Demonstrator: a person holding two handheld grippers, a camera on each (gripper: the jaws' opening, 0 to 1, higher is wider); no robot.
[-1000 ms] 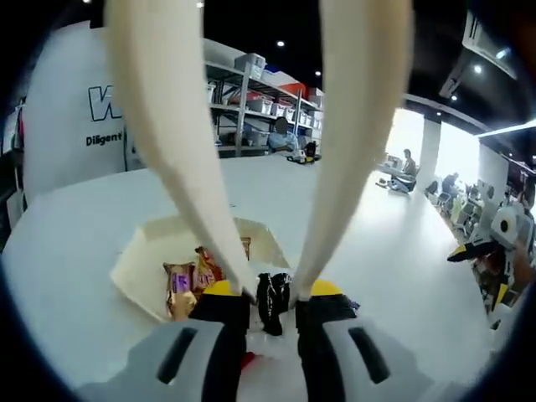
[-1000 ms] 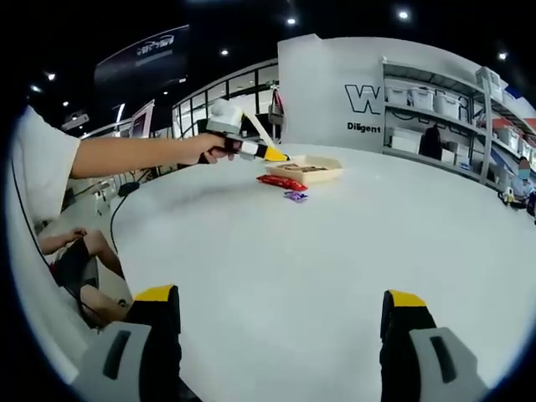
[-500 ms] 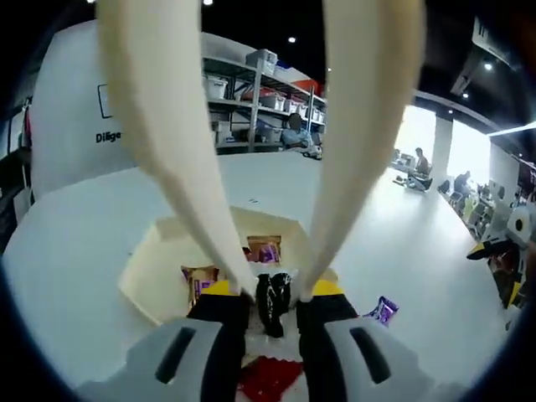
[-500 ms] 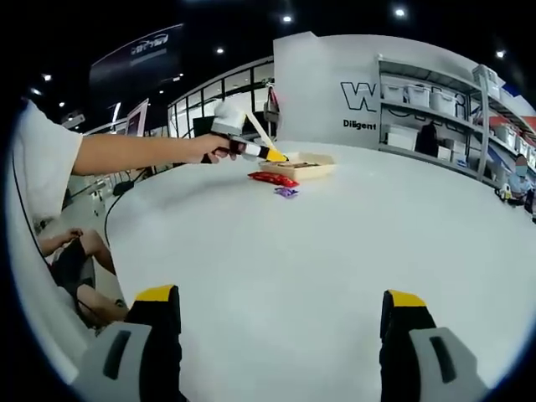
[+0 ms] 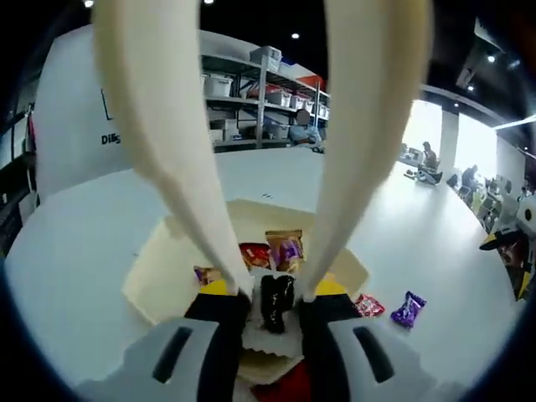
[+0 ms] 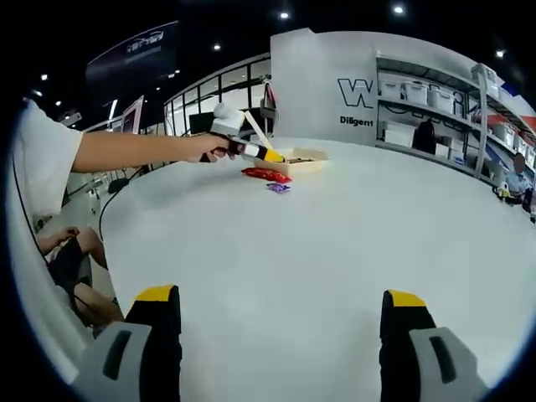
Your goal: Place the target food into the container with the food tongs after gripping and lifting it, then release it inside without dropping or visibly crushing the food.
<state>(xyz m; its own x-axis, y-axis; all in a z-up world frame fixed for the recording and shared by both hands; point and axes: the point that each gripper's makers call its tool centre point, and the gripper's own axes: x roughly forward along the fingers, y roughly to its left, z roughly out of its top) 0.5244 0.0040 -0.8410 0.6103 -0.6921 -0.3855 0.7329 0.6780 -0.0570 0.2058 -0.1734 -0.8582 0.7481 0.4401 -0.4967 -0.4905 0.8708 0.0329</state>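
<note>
Cream tongs (image 5: 276, 159) clamped in left gripper (image 5: 272, 306), jaws pinched on their handle end; tong tips cut off, any held snack unseen. Tray (image 5: 159, 268) below holds wrapped snacks (image 5: 285, 249); purple packet (image 5: 408, 308) beside tray. Risk: loosening too high drops food outside tray. Right gripper (image 6: 276, 335) spread, empty.

The white wall panel (image 6: 335, 92) carries a large dark "W" with the partly cut-off word "Diligent" in smaller letters beneath it.
</note>
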